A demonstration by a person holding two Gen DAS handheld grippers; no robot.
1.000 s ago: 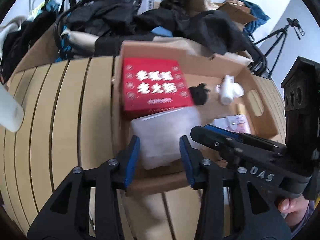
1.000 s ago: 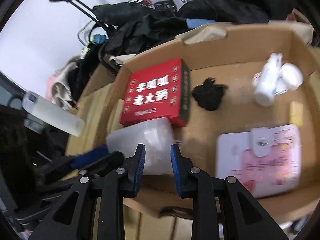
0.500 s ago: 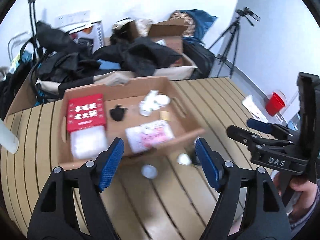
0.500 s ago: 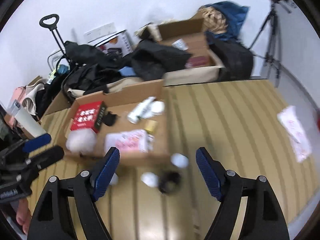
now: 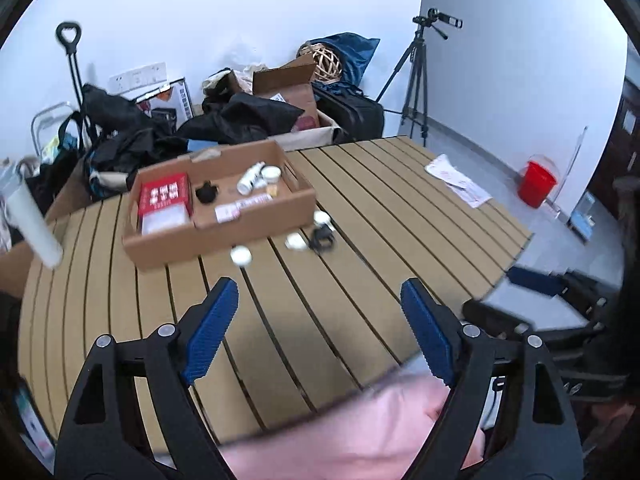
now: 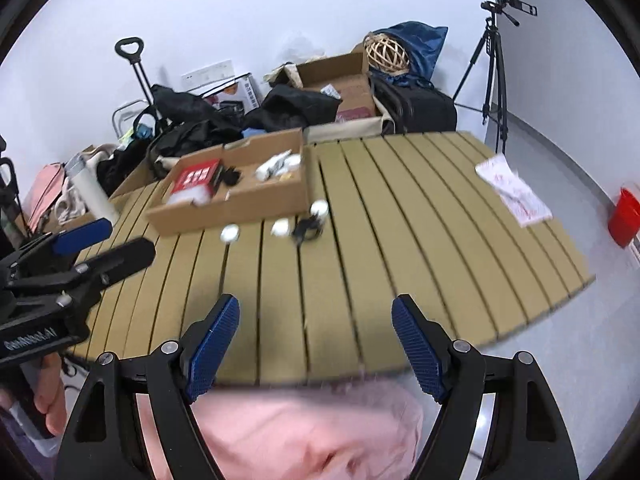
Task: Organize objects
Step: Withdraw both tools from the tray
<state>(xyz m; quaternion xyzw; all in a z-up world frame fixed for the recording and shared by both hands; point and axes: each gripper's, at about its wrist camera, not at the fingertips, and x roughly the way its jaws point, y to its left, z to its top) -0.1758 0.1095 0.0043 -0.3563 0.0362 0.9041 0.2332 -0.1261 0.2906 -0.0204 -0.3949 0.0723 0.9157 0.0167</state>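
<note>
Left wrist view: the left gripper [image 5: 320, 320] hangs empty, fingers wide apart, above the counter [image 5: 360, 280]. Three small white caps [image 5: 240, 256] and a black clip [image 5: 322, 237] lie loose just beside the cardboard box [image 5: 224, 236]. They look light and rigid, likely to skid; pinching across the sides seems best.

Right wrist view: the right gripper [image 6: 316, 340] is likewise spread and empty. The round caps [image 6: 230, 233] show no long axis; the clip's [image 6: 306, 230] direction is too blurred to tell.

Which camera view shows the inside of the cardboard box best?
The left wrist view: it looks down into the cardboard box, showing its contents clearly. In the right wrist view the box appears flatter, and its near wall hides more.
</note>
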